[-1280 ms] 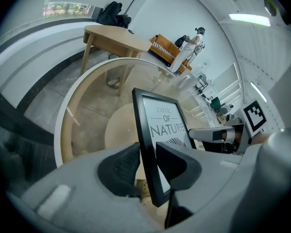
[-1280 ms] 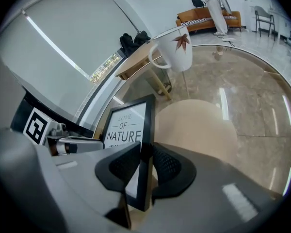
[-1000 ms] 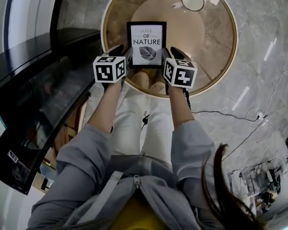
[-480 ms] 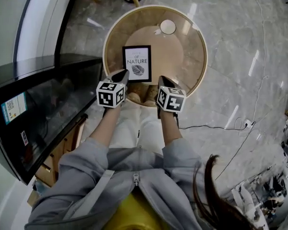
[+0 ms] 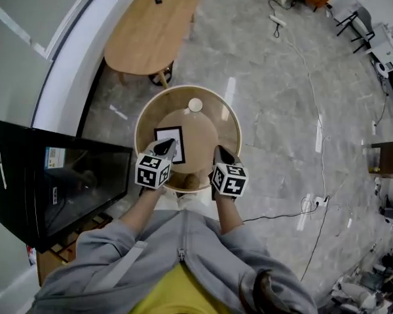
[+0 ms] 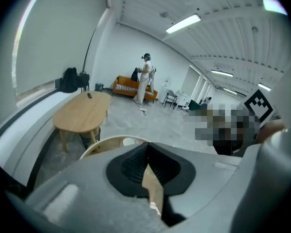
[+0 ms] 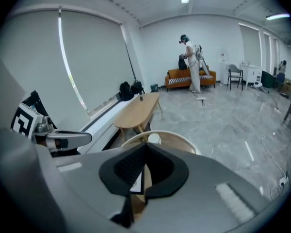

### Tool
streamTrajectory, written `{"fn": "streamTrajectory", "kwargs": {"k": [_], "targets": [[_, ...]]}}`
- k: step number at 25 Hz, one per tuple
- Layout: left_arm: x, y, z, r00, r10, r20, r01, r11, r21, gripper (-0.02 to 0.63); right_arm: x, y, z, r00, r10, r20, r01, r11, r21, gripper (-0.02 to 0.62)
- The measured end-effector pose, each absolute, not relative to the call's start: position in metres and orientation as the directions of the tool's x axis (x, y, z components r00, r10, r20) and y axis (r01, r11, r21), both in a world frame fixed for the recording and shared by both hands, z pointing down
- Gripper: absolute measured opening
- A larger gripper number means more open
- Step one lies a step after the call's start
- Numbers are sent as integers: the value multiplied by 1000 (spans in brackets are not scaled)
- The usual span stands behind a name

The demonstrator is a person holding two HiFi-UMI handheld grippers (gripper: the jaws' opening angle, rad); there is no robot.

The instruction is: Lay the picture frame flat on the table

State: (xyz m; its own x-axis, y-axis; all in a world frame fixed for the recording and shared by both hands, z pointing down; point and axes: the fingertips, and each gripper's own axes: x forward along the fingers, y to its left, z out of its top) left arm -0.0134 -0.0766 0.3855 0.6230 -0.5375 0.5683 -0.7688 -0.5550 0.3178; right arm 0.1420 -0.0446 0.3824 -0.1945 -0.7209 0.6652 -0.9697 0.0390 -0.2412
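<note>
The black picture frame (image 5: 169, 142) with a white print lies flat on the left half of the round wooden table (image 5: 209, 120). In the head view my left gripper (image 5: 169, 145) hovers at the frame's near edge, apart from it. My right gripper (image 5: 220, 152) hangs over the table's near right rim. Both are shut with nothing between the pads. In the left gripper view the left gripper (image 6: 146, 163) has its dark pads meeting above the table rim (image 6: 106, 142). The right gripper (image 7: 144, 165) shows the same in its own view, with a corner of the frame (image 7: 136, 182) below it.
A small white disc (image 5: 195, 104) sits at the table's far side. An oval wooden table (image 5: 154, 28) stands beyond, a black cabinet (image 5: 52, 182) to the left. Cables (image 5: 301, 214) trail over the grey marble floor at right. A person (image 6: 145, 84) stands far off by an orange sofa.
Both grippers have shut and drawn back from the frame's sides toward the near rim. The frame stays flat on the table. The head view has risen, so everything looks smaller.
</note>
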Motion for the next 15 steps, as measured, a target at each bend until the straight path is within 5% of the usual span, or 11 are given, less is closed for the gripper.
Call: {"fn": "streamTrajectory", "kwargs": {"k": [15], "targets": [[-1, -84, 115, 649, -756, 91, -759, -651, 8, 2, 155, -48, 119, -121, -980, 158, -992, 123, 3, 0]]}}
